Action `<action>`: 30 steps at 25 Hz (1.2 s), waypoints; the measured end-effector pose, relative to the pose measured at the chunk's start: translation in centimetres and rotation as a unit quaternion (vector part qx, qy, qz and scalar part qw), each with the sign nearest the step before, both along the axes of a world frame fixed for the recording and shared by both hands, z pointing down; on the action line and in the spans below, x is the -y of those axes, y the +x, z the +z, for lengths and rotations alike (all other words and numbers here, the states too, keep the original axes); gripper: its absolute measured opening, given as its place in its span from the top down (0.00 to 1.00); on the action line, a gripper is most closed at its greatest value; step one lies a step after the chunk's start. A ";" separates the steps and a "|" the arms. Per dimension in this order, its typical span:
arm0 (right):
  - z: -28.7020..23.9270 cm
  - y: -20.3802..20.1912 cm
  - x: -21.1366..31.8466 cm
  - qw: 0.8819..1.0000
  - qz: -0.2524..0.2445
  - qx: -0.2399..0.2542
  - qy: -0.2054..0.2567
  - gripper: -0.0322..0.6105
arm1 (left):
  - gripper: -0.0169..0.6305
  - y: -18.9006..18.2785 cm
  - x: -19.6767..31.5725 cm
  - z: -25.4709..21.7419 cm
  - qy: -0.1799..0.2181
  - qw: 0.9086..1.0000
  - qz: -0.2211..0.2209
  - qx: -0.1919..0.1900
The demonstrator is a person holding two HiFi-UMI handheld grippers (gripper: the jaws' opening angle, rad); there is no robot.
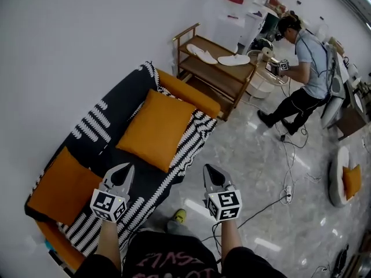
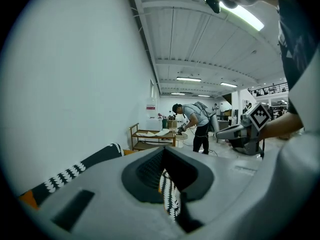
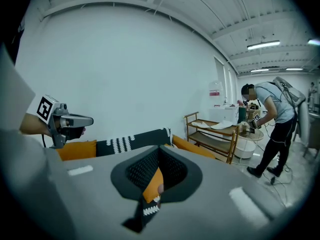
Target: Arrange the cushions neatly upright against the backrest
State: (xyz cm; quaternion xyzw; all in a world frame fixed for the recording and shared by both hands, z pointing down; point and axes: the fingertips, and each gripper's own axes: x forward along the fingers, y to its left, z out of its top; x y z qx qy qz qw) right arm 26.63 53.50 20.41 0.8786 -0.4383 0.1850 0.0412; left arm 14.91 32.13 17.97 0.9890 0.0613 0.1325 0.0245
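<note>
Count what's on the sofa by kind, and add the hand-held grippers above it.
orange cushions: 2, mid-seat and left end
patterned throw: 1
hand-held grippers: 2, left and right
Total: 5

Centre cushion (image 1: 155, 127): orange, square, plump; mid-frame, turned cornerwise, broad face to the camera; lying on the throw (image 1: 186, 149), upper edge near the backrest; leaning or flat, cannot tell.
Left cushion (image 1: 62, 184): orange, square; lower left of frame, at the sofa's near end, well apart from the other.
Backrest (image 1: 98, 120): long, running upper centre to lower left along the white wall, draped in black throw with white stripes.
</note>
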 end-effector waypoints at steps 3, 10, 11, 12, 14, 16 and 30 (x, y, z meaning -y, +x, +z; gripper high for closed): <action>0.1 2.8 -0.9 1.000 0.005 0.000 0.002 0.93 | 0.97 3.1 -0.9 0.7 -0.003 1.000 0.004 0.005; 1.6 7.8 -0.8 1.000 0.007 0.004 -0.005 0.93 | 0.97 8.5 0.4 1.4 -0.009 1.000 -0.010 0.001; 1.8 8.6 -0.5 1.000 0.005 0.003 -0.006 0.93 | 0.97 9.3 0.8 1.6 -0.012 1.000 -0.015 -0.001; 2.1 9.4 -0.2 1.000 0.002 0.002 -0.007 0.93 | 0.97 10.1 1.2 2.0 -0.016 1.000 -0.019 -0.002; 2.7 11.0 0.5 1.000 -0.003 0.002 -0.012 0.93 | 0.97 11.5 2.0 2.7 -0.024 0.999 -0.029 -0.004; 3.4 12.9 1.4 1.000 -0.008 0.002 -0.017 0.93 | 0.97 13.0 2.9 3.5 -0.029 0.999 -0.039 -0.005; 6.0 28.0 14.9 0.993 -0.092 -0.008 -0.076 0.93 | 0.97 24.3 13.7 9.2 -0.071 0.991 -0.114 0.013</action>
